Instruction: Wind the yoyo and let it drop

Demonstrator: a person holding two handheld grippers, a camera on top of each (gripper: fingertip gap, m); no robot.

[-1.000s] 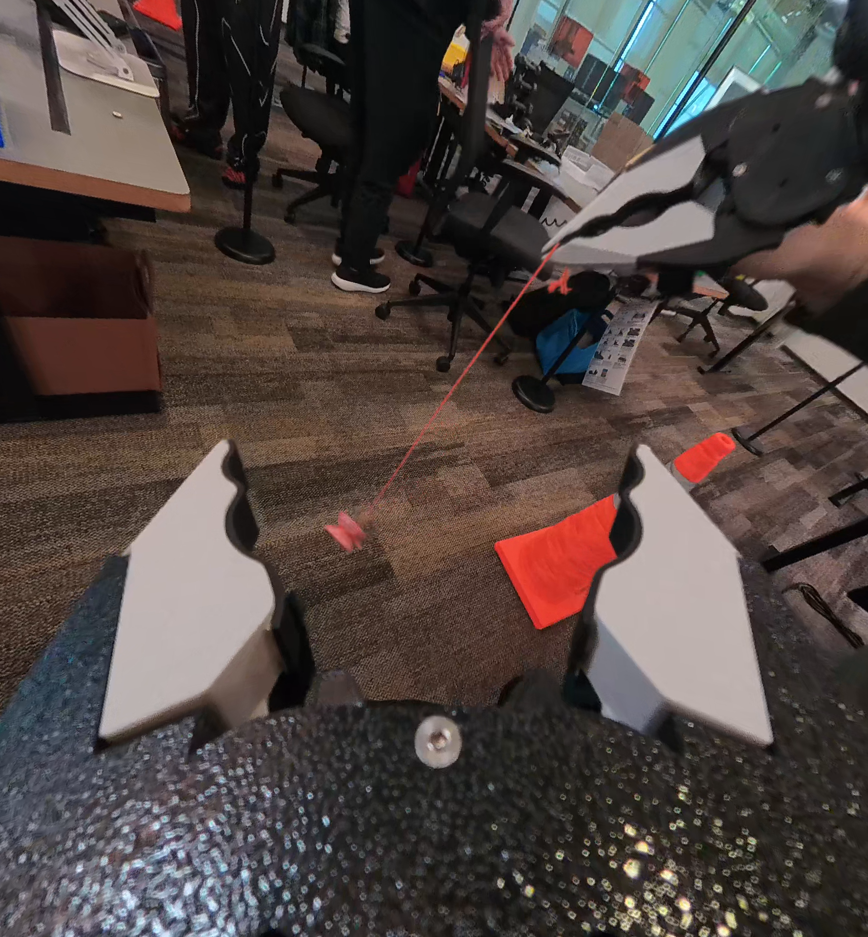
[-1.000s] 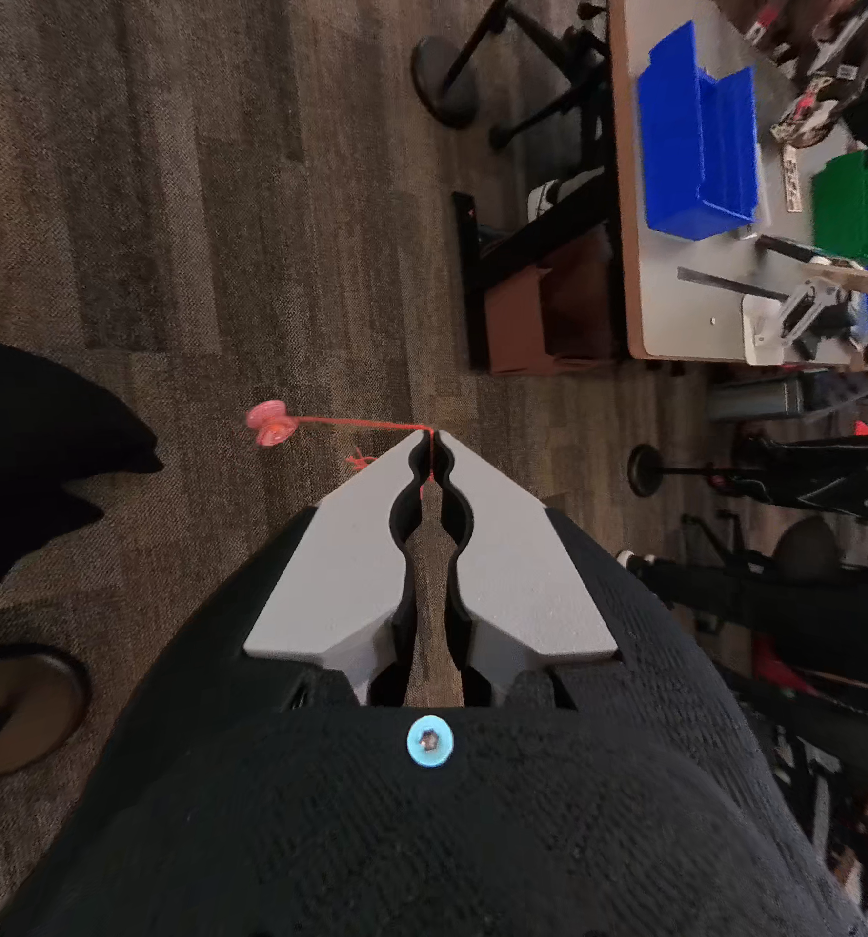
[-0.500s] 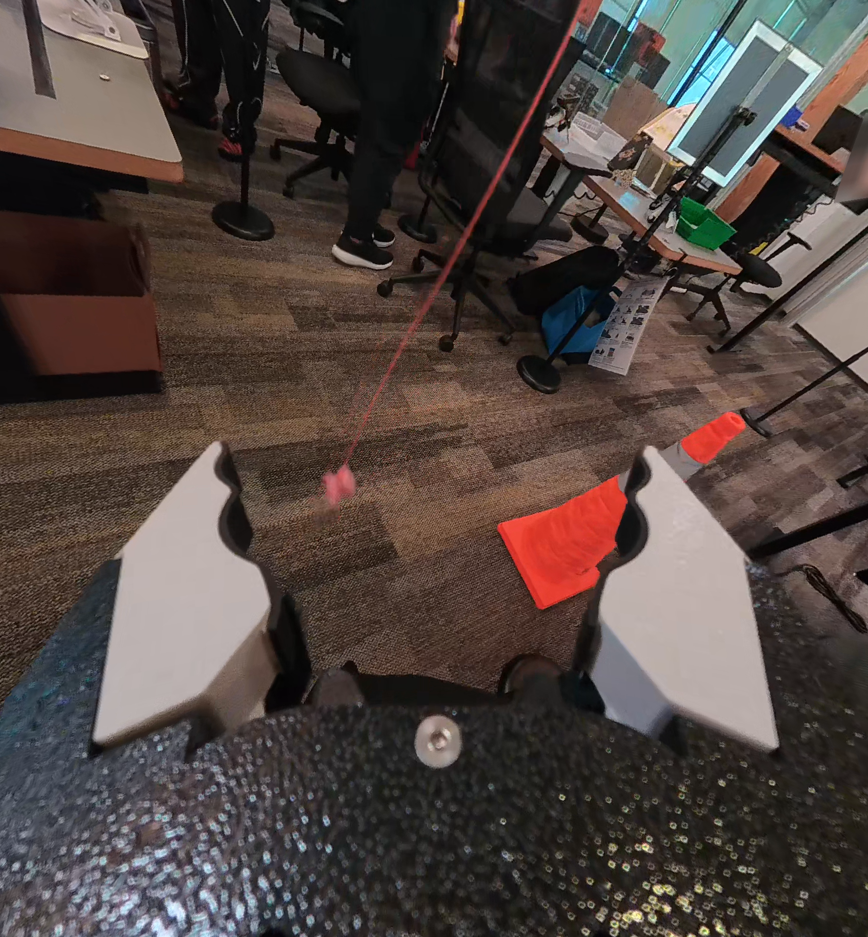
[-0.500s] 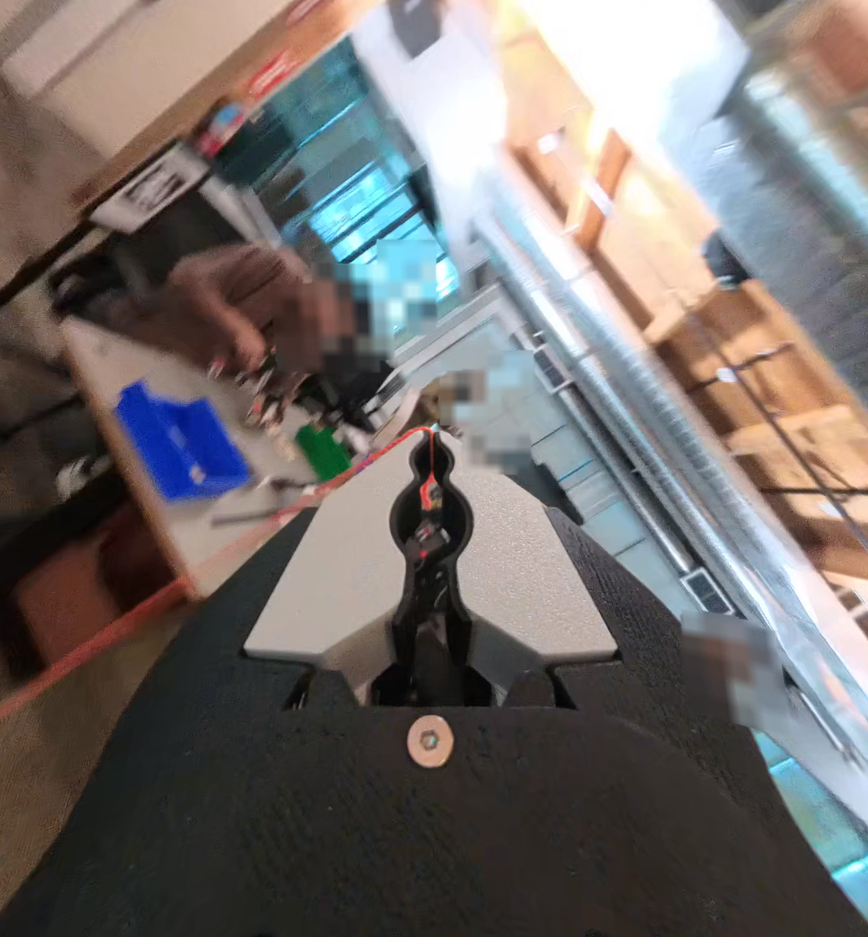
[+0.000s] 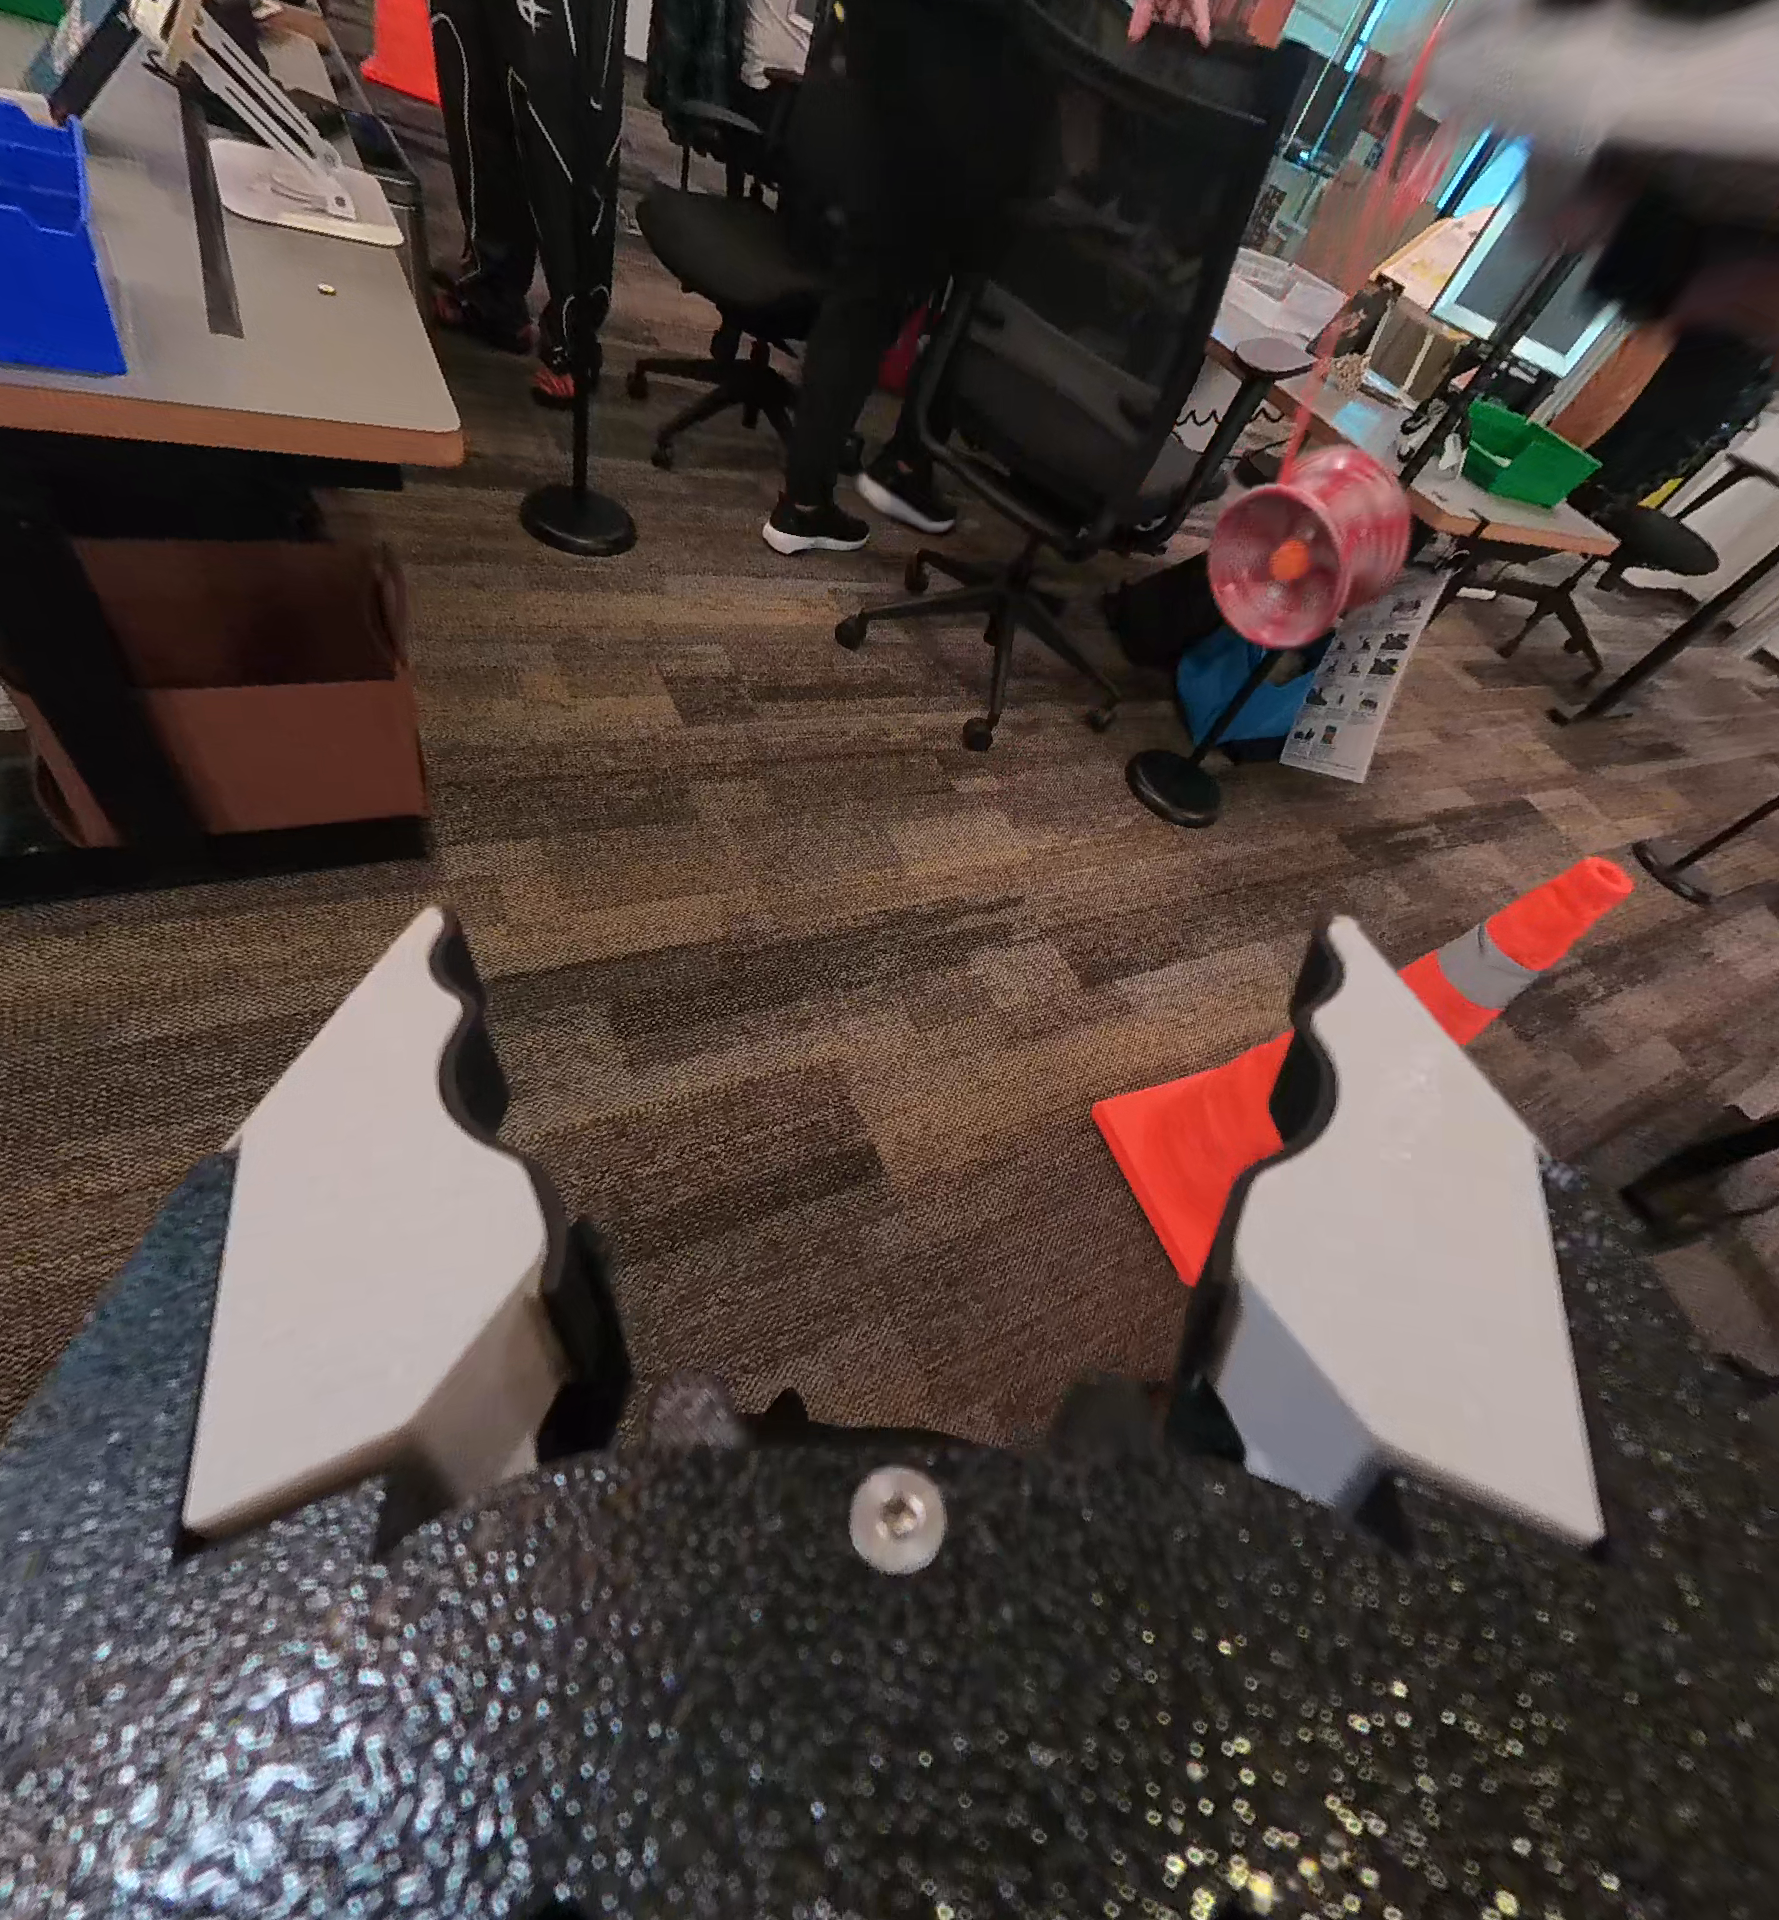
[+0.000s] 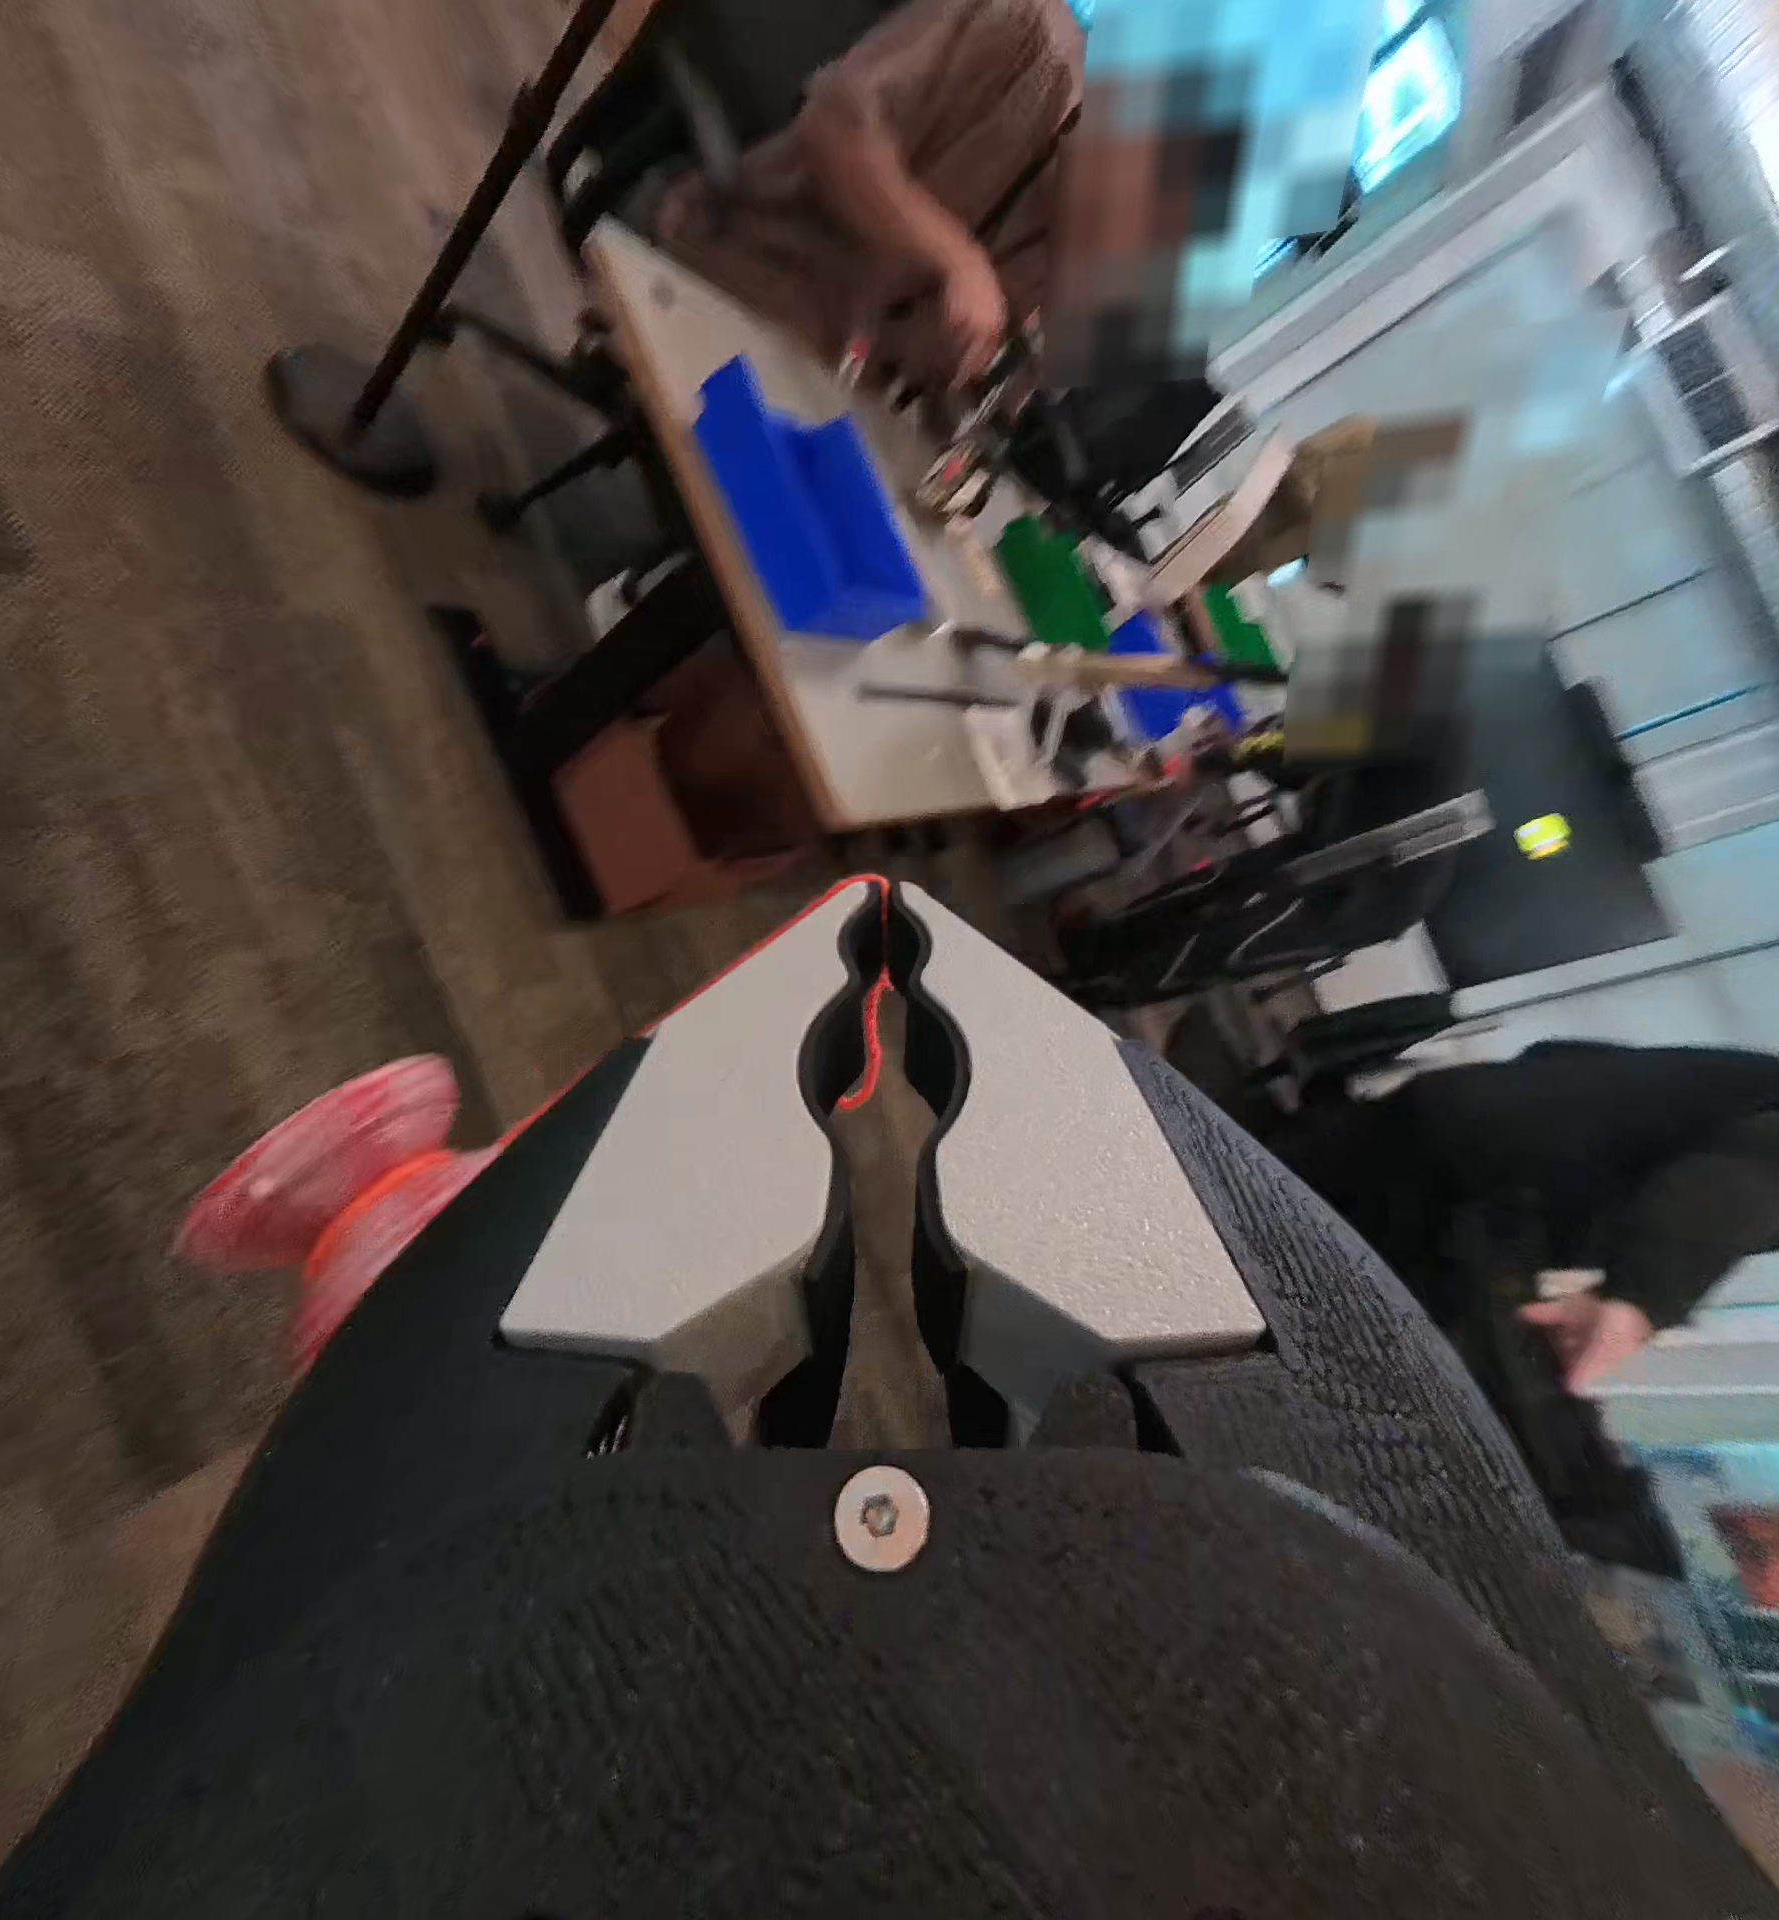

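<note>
A red yoyo (image 5: pixel 1306 551) hangs in the air on a short red string (image 5: pixel 1384 218), up at the right of the left wrist view. The string runs up to my right gripper (image 5: pixel 1633 94), blurred at the top right corner. In the right wrist view the right gripper (image 6: pixel 885 891) is shut on the red string (image 6: pixel 869 1039) at its fingertips. The string trails down its left finger to the yoyo (image 6: pixel 329 1195), close beside the gripper body. My left gripper (image 5: pixel 885 945) is open and empty, low over the carpet, well below and left of the yoyo.
An orange cone (image 5: pixel 1363 1049) lies on the carpet by the left gripper's right finger. A desk (image 5: pixel 272 364) with a blue bin (image 5: pixel 12 249) and a brown box (image 5: pixel 261 686) stands left. Office chairs (image 5: pixel 1061 384), stand poles and standing people lie beyond. There is about 30 cm between the tips of the two grippers.
The yoyo has climbed from low near the carpet up close under the right gripper, and the string is much shorter. The right gripper swung up, then tilted back down. The left gripper stays open.
</note>
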